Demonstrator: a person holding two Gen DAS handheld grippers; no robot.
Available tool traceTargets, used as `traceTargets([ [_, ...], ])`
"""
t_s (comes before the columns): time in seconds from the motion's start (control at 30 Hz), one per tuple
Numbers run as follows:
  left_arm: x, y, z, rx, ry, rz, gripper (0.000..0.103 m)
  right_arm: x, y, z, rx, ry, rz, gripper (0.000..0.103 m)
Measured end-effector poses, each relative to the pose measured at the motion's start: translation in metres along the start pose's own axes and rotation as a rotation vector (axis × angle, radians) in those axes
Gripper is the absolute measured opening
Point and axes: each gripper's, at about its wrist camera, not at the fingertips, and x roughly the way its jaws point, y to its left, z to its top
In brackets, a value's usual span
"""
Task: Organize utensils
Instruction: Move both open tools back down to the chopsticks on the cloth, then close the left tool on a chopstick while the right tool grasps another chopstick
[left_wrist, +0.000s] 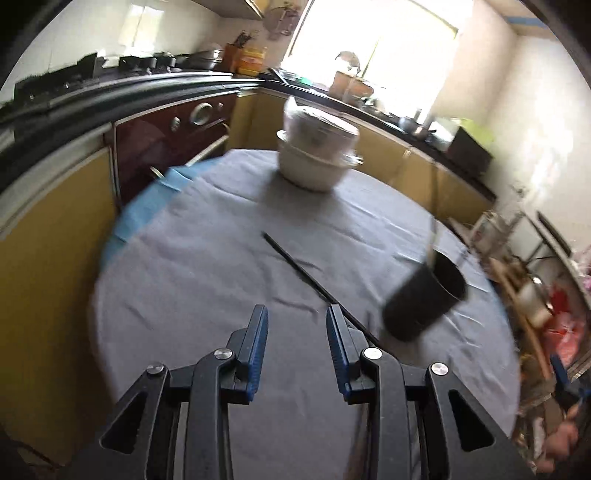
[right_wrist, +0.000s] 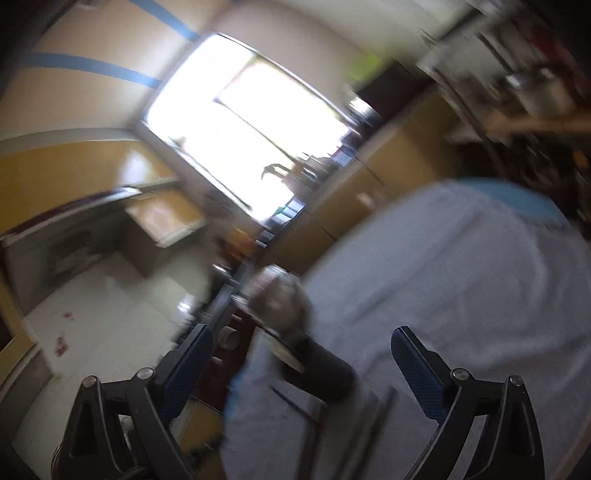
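Observation:
A black chopstick lies diagonally on the grey tablecloth, its near end passing behind my left gripper's right finger. A black cylindrical holder stands to the right with a thin utensil sticking up from it. My left gripper is open and empty, just above the cloth near the chopstick's near end. My right gripper is open wide and empty; its view is tilted and blurred, with the black holder and a dark chopstick between the fingers.
A white rice cooker stands at the table's far side, also blurred in the right wrist view. Yellow cabinets, a dark oven and a cluttered counter ring the table. A cluttered rack stands at the right.

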Motion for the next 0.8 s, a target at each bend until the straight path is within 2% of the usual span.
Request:
traceTargets([
  [0.07, 0.013, 0.0, 0.011, 0.007, 0.018, 0.05, 0.033, 0.008, -0.004, -0.004, -0.035, 0.044, -0.075, 0.099],
  [0.17, 0.042, 0.002, 0.03, 0.002, 0.09, 0.095, 0.033, 0.038, -0.002, -0.014, -0.184, 0.162, -0.253, 0.099],
  [0.23, 0.061, 0.0, 0.039, 0.008, 0.15, 0.101, 0.033, 0.057, -0.012, -0.02, -0.159, 0.26, -0.261, 0.096],
  [0.33, 0.083, -0.008, 0.053, 0.011, 0.231, 0.116, 0.033, 0.08, -0.029, -0.033, -0.106, 0.359, -0.343, 0.088],
  [0.43, 0.111, -0.014, 0.063, -0.008, 0.325, 0.12, 0.033, 0.095, -0.047, -0.042, -0.043, 0.422, -0.347, 0.082],
  [0.53, 0.136, -0.014, 0.067, -0.067, 0.393, 0.13, 0.033, 0.107, -0.056, -0.048, -0.028, 0.446, -0.369, 0.082],
  [0.7, 0.168, -0.019, 0.067, -0.075, 0.448, 0.194, 0.033, 0.115, -0.056, -0.049, -0.021, 0.473, -0.374, 0.073],
  [0.8, 0.182, -0.025, 0.065, -0.063, 0.474, 0.197, 0.033, 0.123, -0.053, -0.051, -0.019, 0.475, -0.372, 0.072],
])
